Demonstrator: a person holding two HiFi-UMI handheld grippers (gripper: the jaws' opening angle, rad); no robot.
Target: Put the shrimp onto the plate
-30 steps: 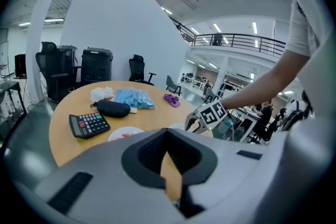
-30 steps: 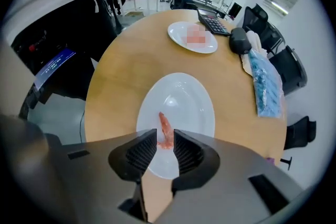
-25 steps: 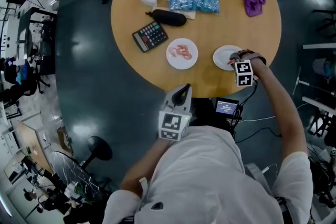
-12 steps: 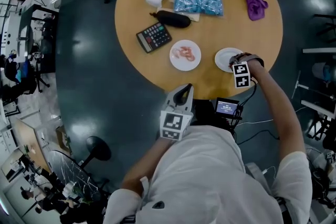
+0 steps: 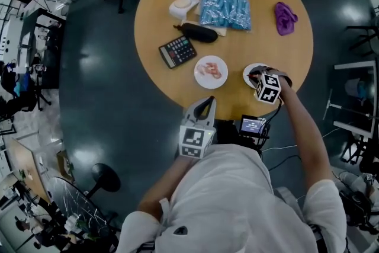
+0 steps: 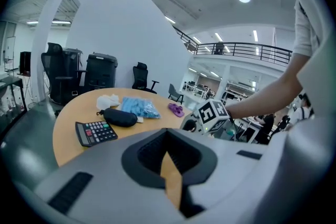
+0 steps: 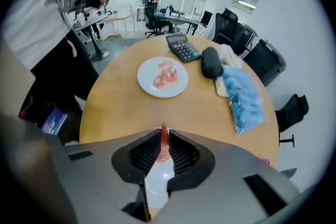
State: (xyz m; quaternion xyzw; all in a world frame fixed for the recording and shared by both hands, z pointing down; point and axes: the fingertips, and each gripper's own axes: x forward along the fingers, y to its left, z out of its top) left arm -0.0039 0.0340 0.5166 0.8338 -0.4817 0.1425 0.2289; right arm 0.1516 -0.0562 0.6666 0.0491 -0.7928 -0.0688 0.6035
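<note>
A white plate (image 5: 211, 71) (image 7: 163, 77) holding pink shrimp (image 7: 166, 75) sits near the table's front edge. To its right is a second, smaller white plate (image 5: 251, 70), which also shows between the jaws as the plate (image 7: 156, 182) in the right gripper view. My right gripper (image 5: 256, 76) (image 7: 163, 136) hovers over this smaller plate, shut on one pink shrimp (image 7: 164, 145) that stands up between its pads. My left gripper (image 5: 206, 103) (image 6: 167, 140) is held close to my body, off the table's near edge, with its jaws shut and nothing in them.
On the round wooden table (image 5: 237, 47) lie a calculator (image 5: 177, 51), a black case (image 5: 199, 32), a bag of blue items (image 5: 225, 7), a white cloth (image 5: 183, 5) and a purple cloth (image 5: 285, 17). Office chairs stand around the dark floor.
My right gripper has tilted and shifted a little over the smaller plate. The left gripper has stayed where it was.
</note>
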